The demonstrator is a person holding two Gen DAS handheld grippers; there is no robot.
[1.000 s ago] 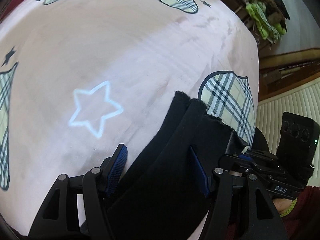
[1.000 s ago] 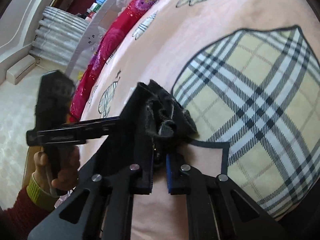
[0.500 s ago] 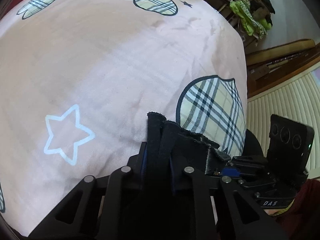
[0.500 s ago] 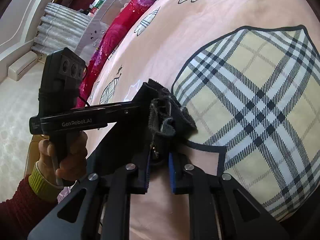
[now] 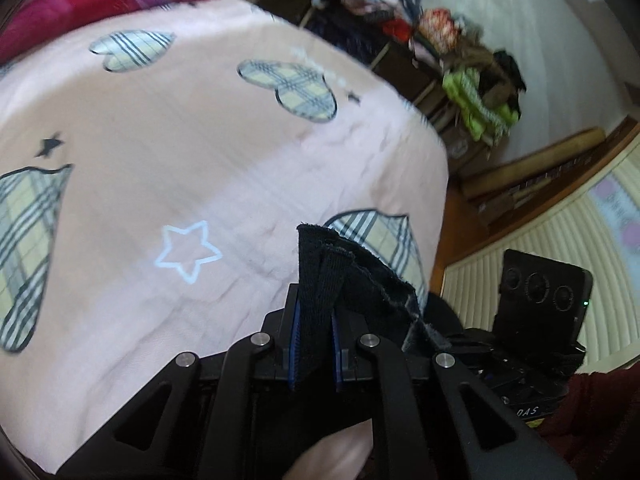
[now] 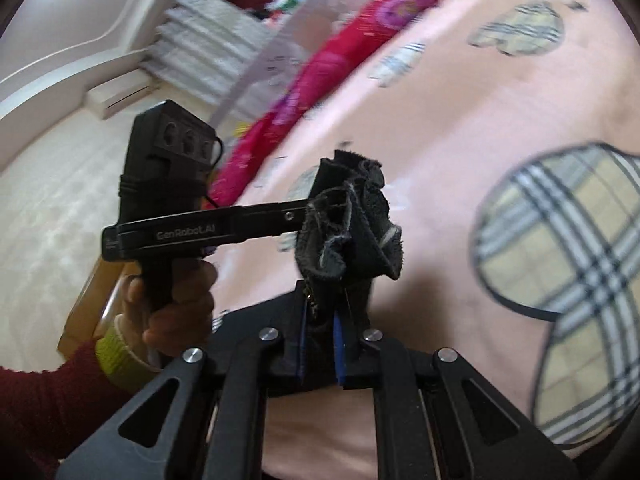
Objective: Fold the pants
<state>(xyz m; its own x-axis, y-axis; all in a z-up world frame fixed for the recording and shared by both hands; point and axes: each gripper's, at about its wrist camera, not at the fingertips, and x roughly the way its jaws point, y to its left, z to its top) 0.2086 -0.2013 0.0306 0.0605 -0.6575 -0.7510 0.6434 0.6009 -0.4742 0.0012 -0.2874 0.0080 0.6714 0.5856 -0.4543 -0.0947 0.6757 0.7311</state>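
Note:
The black pants point(image 5: 320, 276) are pinched at one end by both grippers and held above the pink bed sheet point(image 5: 200, 184). My left gripper point(image 5: 315, 344) is shut on a bunched edge of the pants. My right gripper point(image 6: 320, 344) is shut on a crumpled black fold of the same pants point(image 6: 348, 220). The two grippers are close side by side. The left gripper's body point(image 6: 180, 228) shows in the right wrist view, and the right gripper's body point(image 5: 540, 312) shows in the left wrist view. The rest of the pants hangs below, out of view.
The sheet has plaid heart patches point(image 6: 560, 280) and a white star outline point(image 5: 188, 252). A red floral pillow point(image 6: 320, 64) lies at the far end. A pile of clothes on dark furniture point(image 5: 460, 60) stands beyond the bed's edge.
The left gripper has closed on the pants. Both grippers have lifted the pants' end up off the sheet, and the views tilted up toward the room.

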